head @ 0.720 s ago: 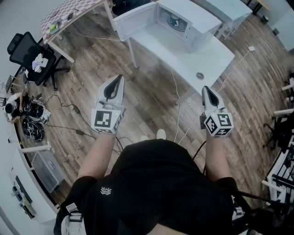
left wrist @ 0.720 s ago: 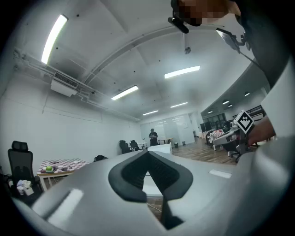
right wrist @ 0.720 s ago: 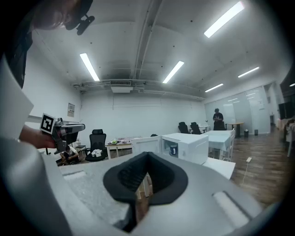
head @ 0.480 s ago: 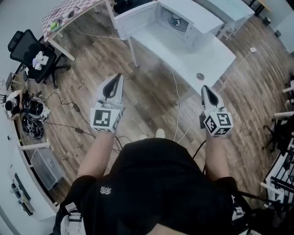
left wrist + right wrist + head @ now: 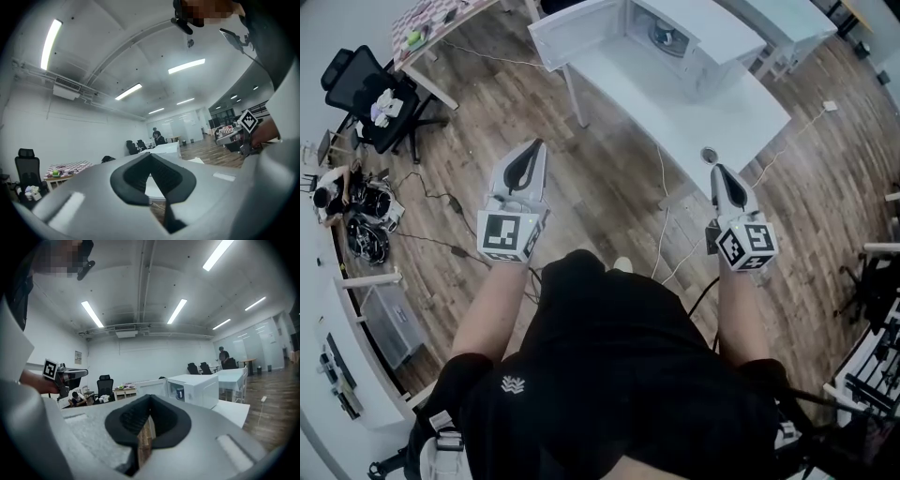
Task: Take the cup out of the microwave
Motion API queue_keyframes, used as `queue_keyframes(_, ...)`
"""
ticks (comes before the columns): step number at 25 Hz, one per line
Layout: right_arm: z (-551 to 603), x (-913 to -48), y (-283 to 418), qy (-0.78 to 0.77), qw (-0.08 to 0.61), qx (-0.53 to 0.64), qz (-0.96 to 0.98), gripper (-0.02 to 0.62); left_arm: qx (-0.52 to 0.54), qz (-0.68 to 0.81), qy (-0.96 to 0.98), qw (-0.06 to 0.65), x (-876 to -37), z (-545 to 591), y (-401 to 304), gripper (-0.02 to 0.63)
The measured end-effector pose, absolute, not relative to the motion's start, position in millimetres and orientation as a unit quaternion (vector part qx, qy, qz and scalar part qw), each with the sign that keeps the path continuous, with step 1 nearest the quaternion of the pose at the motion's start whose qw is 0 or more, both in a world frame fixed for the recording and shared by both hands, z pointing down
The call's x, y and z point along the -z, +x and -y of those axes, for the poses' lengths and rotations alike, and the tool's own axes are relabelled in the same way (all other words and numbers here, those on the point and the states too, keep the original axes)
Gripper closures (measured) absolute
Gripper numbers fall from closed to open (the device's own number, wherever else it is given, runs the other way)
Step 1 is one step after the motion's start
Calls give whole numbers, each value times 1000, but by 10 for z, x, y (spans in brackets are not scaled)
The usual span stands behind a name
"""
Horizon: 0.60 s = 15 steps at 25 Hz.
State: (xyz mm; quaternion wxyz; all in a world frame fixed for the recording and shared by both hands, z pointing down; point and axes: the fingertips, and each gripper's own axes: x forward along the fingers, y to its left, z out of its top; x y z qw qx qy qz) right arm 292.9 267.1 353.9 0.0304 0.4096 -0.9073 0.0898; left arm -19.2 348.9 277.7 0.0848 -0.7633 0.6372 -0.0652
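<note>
A white microwave (image 5: pixel 694 42) stands at the far end of a white table (image 5: pixel 712 108), its door (image 5: pixel 572 33) swung open to the left. Inside it sits a dark cup (image 5: pixel 664 39), which in the right gripper view shows as a bluish cup (image 5: pixel 180 393) in the open cavity. My left gripper (image 5: pixel 534 150) is shut and holds nothing, out over the wood floor short of the table. My right gripper (image 5: pixel 717 171) is shut too, just before the table's near corner. Both point level toward the table, well short of the microwave. Their own views show the left jaws (image 5: pixel 150 154) and right jaws (image 5: pixel 150 398) shut with nothing between them.
Cables (image 5: pixel 666 234) trail over the wood floor under the table. A black office chair (image 5: pixel 366 89) and a table with a checkered cloth (image 5: pixel 441 14) stand at far left. A person (image 5: pixel 323 197) sits by gear at the left wall. A second white table (image 5: pixel 787 19) lies behind the microwave.
The person has stepped forward, one leg now ahead. Both grippers have drawn a little nearer the table and stayed shut.
</note>
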Motion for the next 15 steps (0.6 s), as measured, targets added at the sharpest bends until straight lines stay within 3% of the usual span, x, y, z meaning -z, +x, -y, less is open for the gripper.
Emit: queue_keyframes(15,-2027,-3661,2858,427,37,-83,900,595,56,-629,-771,78,-2916,-2735,-139,603)
